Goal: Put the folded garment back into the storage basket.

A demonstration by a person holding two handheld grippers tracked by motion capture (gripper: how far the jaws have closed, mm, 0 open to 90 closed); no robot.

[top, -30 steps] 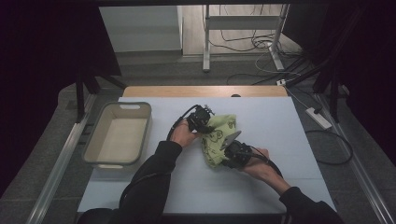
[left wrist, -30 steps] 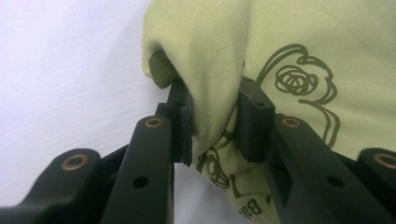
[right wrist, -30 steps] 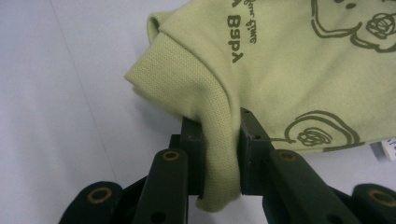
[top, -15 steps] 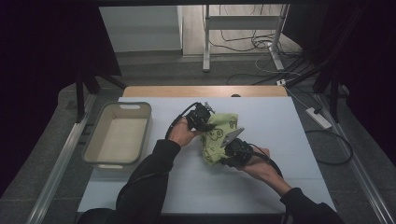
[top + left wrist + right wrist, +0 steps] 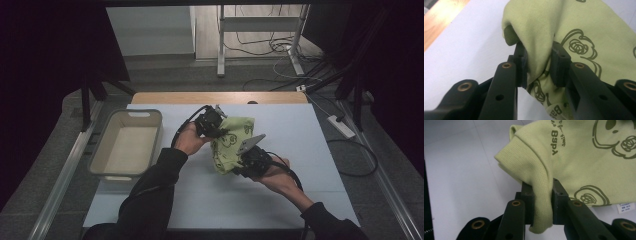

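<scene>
A pale green garment (image 5: 231, 142) with dark printed drawings hangs between my two grippers, a little above the white table. My left gripper (image 5: 214, 125) is shut on a bunched fold at the garment's (image 5: 579, 32) far left end; its jaws (image 5: 538, 66) pinch the cloth between the pads. My right gripper (image 5: 239, 167) is shut on a ribbed edge of the garment (image 5: 579, 160) at its near end, and the knit band runs down between those jaws (image 5: 542, 206). A white label (image 5: 626, 208) shows at the hem.
An empty beige bin (image 5: 127, 145) stands at the left of the white table (image 5: 300, 135). A wooden strip (image 5: 220, 97) runs along the far edge. Cables and a power strip (image 5: 342, 126) lie on the floor to the right.
Both grippers have risen a little with the garment, which now hangs higher off the table and more stretched between them.
</scene>
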